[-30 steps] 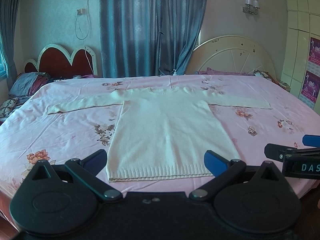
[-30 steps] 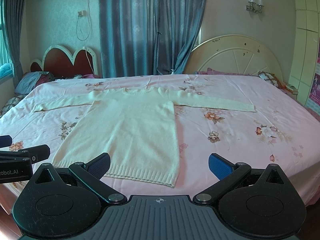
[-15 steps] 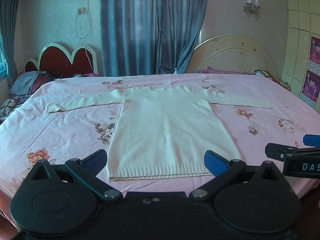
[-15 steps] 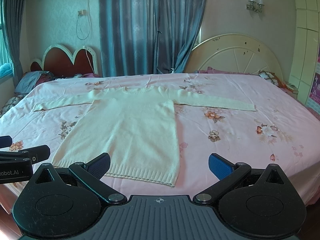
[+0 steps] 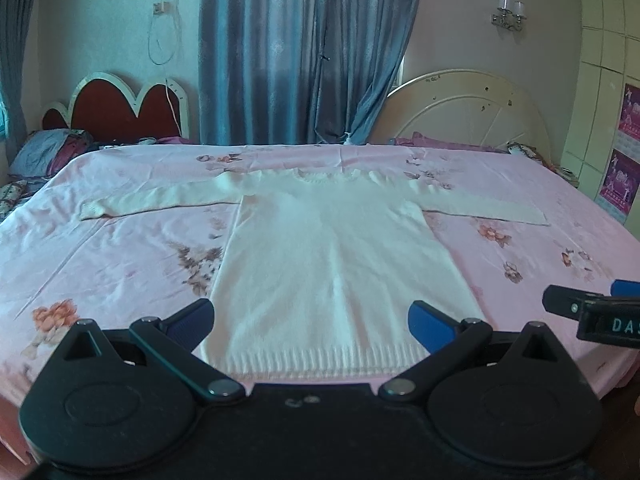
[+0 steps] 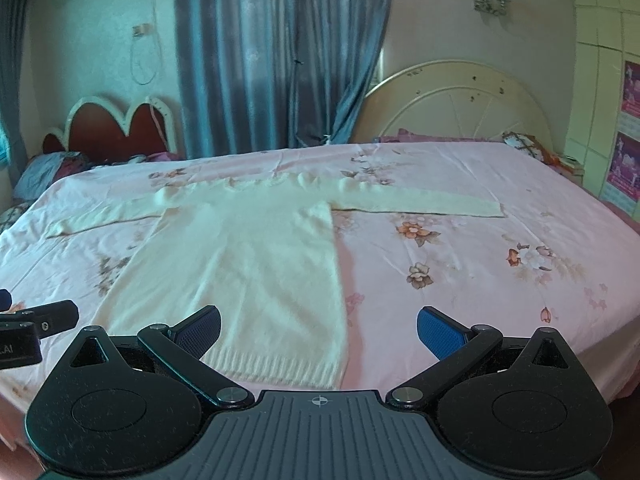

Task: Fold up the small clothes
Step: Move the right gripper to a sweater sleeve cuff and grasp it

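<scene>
A cream knitted sweater point(image 5: 332, 256) lies flat on the pink floral bed, hem toward me, both sleeves spread out sideways. It also shows in the right wrist view point(image 6: 240, 264). My left gripper point(image 5: 312, 322) is open and empty, held above the hem at the bed's near edge. My right gripper point(image 6: 318, 328) is open and empty, over the hem's right corner. The right gripper's side shows at the right edge of the left wrist view point(image 5: 592, 312), and the left gripper's side shows at the left edge of the right wrist view point(image 6: 36, 320).
The pink floral bedsheet point(image 5: 100, 264) covers a wide bed. A red headboard point(image 5: 120, 108) and pillows point(image 5: 44, 152) stand at the far left, a cream round headboard point(image 5: 472, 112) at the far right. Blue curtains point(image 5: 304, 52) hang behind.
Both grippers have edged slightly forward and down toward the sweater's hem. The sweater has not moved and both grippers stay open.
</scene>
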A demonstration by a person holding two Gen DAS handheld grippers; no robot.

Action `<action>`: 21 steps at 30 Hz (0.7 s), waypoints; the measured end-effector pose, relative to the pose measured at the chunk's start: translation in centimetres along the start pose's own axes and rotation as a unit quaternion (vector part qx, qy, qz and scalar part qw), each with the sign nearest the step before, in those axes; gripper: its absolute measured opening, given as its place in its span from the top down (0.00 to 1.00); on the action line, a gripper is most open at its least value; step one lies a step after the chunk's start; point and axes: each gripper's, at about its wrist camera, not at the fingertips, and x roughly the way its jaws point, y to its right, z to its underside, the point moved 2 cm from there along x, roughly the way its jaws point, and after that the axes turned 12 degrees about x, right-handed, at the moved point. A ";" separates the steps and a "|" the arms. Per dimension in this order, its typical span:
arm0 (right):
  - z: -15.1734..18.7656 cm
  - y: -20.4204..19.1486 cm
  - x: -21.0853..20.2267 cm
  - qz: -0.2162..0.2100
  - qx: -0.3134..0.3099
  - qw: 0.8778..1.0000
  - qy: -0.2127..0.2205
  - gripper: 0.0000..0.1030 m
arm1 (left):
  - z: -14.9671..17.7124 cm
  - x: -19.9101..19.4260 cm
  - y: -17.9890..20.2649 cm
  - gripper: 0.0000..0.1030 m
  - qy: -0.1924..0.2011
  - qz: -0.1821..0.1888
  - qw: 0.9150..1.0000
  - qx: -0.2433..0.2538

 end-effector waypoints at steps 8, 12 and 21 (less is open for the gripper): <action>-3.4 -1.7 4.8 0.021 0.018 1.000 0.014 0.00 | -3.0 4.5 -2.2 0.00 0.012 0.029 0.999 0.016; -4.8 -2.3 6.9 0.039 0.029 0.999 0.023 0.00 | -3.9 6.5 -4.2 0.00 0.016 0.028 0.999 0.017; -7.0 -0.4 9.8 0.088 0.050 0.994 0.028 0.00 | -4.9 10.3 -4.5 0.00 0.038 0.047 0.998 0.035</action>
